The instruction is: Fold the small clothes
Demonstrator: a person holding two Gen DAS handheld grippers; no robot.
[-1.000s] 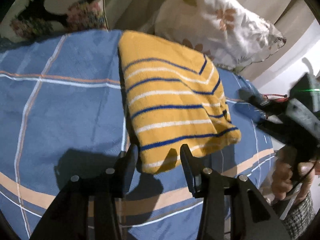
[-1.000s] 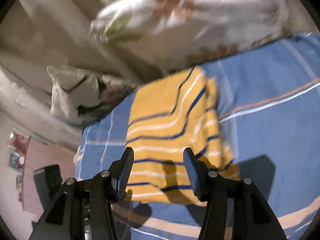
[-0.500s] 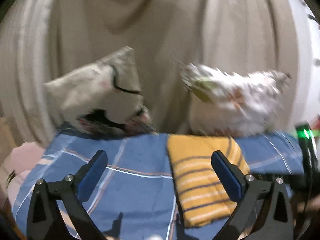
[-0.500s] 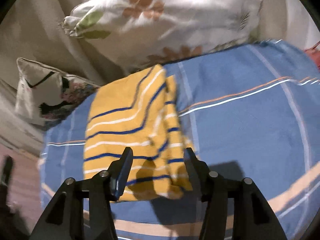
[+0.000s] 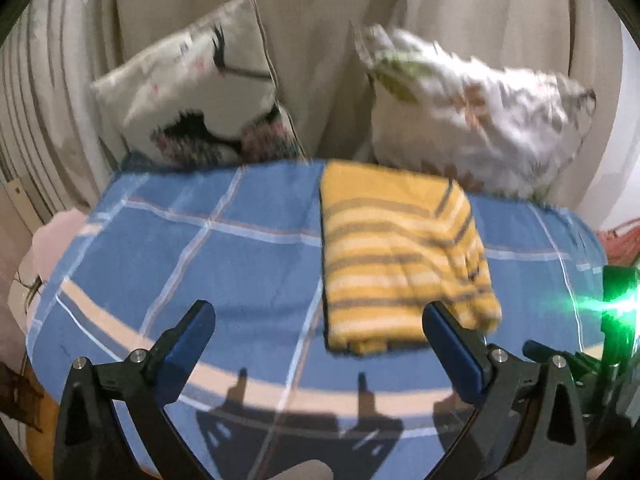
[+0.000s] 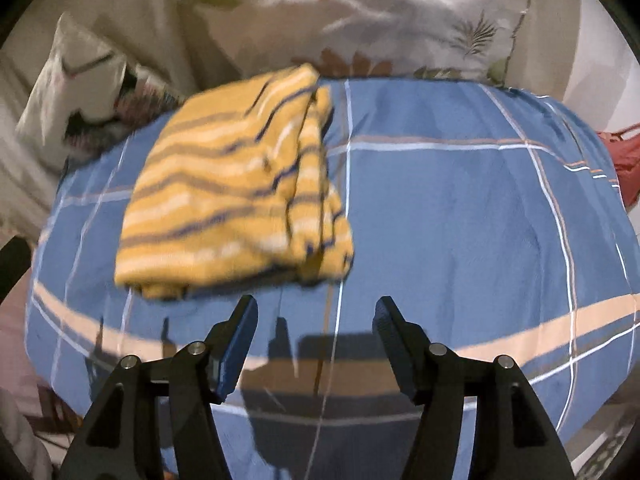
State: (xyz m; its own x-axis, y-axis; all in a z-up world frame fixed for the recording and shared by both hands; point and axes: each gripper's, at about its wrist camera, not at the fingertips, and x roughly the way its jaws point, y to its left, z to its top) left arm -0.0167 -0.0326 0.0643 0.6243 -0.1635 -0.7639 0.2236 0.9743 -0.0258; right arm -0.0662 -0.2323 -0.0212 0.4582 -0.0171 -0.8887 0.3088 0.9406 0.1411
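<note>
Left wrist view: I see the folded yellow striped garment (image 5: 400, 256) lying flat on the blue checked bedspread (image 5: 224, 264), long axis running near to far, just before the floral pillow (image 5: 472, 116). Motion blur smears its stripes. My left gripper (image 5: 316, 330) gapes empty; the right gripper (image 6: 316, 320), jaws just widening, holds nothing.

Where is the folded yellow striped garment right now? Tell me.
The yellow striped garment lies folded on the blue checked bedcover, toward its far edge, just in front of the floral pillow; in the right wrist view it is left of centre.
</note>
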